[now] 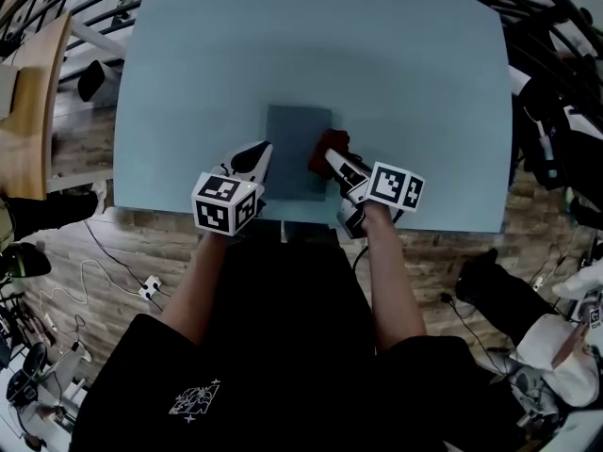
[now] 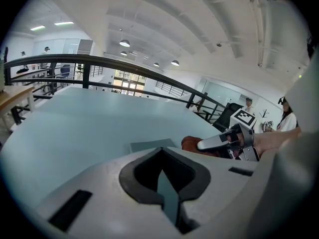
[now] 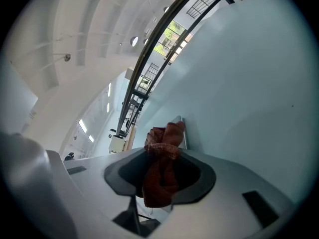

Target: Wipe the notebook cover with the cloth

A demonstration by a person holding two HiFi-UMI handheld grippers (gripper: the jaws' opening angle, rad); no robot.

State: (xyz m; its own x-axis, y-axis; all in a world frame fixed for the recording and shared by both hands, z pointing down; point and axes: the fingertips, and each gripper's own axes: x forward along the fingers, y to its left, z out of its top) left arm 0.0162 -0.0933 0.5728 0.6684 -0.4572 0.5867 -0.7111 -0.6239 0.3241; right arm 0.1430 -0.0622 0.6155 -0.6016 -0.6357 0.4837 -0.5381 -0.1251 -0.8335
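Note:
A grey-blue notebook (image 1: 294, 149) lies flat on the light blue table (image 1: 377, 73), near its front edge. My right gripper (image 1: 330, 156) is shut on a bunched red cloth (image 1: 332, 144), which sits at the notebook's right edge. In the right gripper view the cloth (image 3: 160, 156) hangs between the jaws, with the notebook's edge (image 3: 183, 133) just beyond. My left gripper (image 1: 262, 154) points at the notebook's left edge; its jaws stand together with only a thin slit and nothing in them. The left gripper view shows the notebook (image 2: 149, 146), the cloth (image 2: 191, 143) and the right gripper (image 2: 219, 142).
The table's front edge (image 1: 415, 226) runs just under both grippers. A wooden desk (image 1: 33, 102) stands at the left, with cables and a plug (image 1: 149, 288) on the floor. Black railings (image 2: 99, 63) ring the far side, and chairs and bags crowd the right.

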